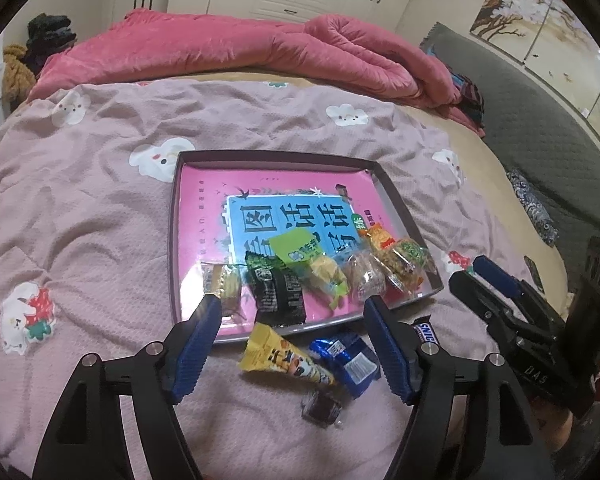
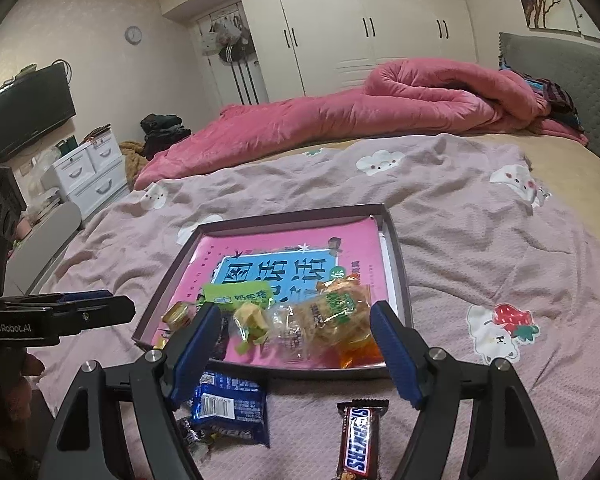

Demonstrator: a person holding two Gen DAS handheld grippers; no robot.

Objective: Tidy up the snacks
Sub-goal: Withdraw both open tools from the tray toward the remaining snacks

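A shallow dark-rimmed tray (image 1: 392, 188) holding a pink book lies on the bed. Along its near edge sit a gold candy (image 1: 224, 284), a black packet (image 1: 278, 296), a green-and-yellow packet (image 1: 304, 252) and clear-wrapped cakes (image 1: 366, 280). On the blanket in front of the tray lie a yellow packet (image 1: 284, 356), a blue packet (image 1: 352, 360), a small dark candy (image 1: 322, 406) and a Snickers bar (image 2: 358, 440). My left gripper (image 1: 292, 304) hovers open above the tray's near edge, holding nothing. My right gripper (image 2: 296, 310) is open and empty too, over the tray's near right corner (image 2: 400, 264), with the blue packet (image 2: 232, 408) below it.
A pink-grey blanket with cloud prints (image 1: 100, 200) covers the bed. A rolled pink quilt (image 1: 260, 52) lies behind the tray. A grey headboard (image 1: 540, 128) is at the right; white drawers (image 2: 92, 176) and a TV (image 2: 24, 116) stand at the left.
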